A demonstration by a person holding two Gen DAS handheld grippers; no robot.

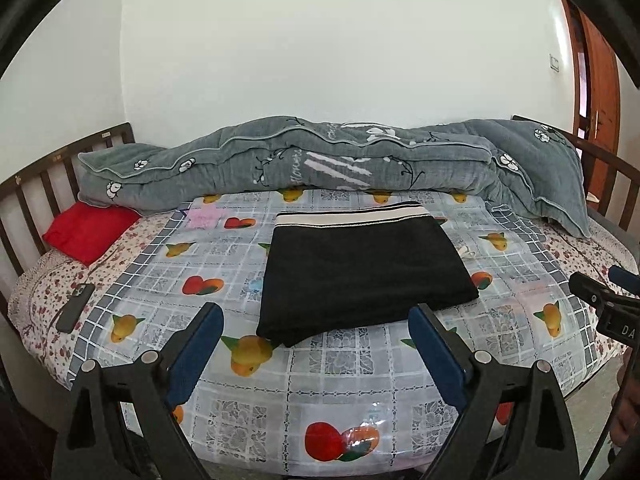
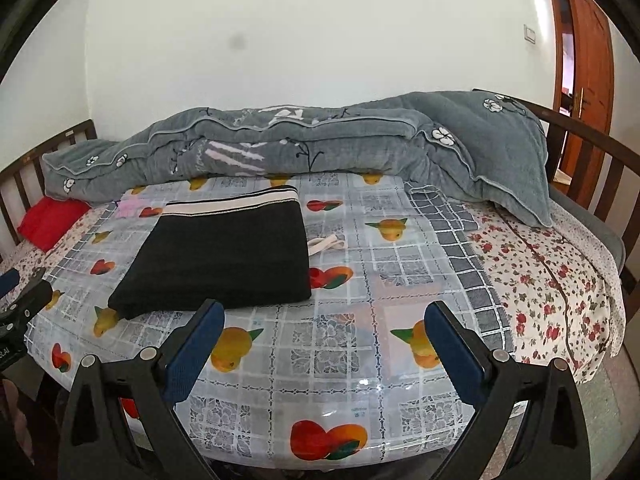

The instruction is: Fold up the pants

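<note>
The black pants [image 1: 360, 268] lie folded into a flat rectangle on the fruit-print plastic sheet [image 1: 320, 392], with their white striped waistband [image 1: 352, 214] at the far edge. They also show in the right wrist view [image 2: 224, 256], left of centre. My left gripper [image 1: 316, 322] is open and empty, held just short of the pants' near edge. My right gripper [image 2: 324, 320] is open and empty, in front of the pants' near right corner. A white drawstring [image 2: 326, 245] sticks out at the pants' right side.
A rolled grey quilt [image 1: 320, 160] lies along the far side of the bed. A red pillow [image 1: 90, 230] sits far left by the wooden rail [image 1: 44, 176]. A dark phone [image 1: 76, 306] lies on the floral sheet at left. A wooden door [image 2: 580, 80] stands far right.
</note>
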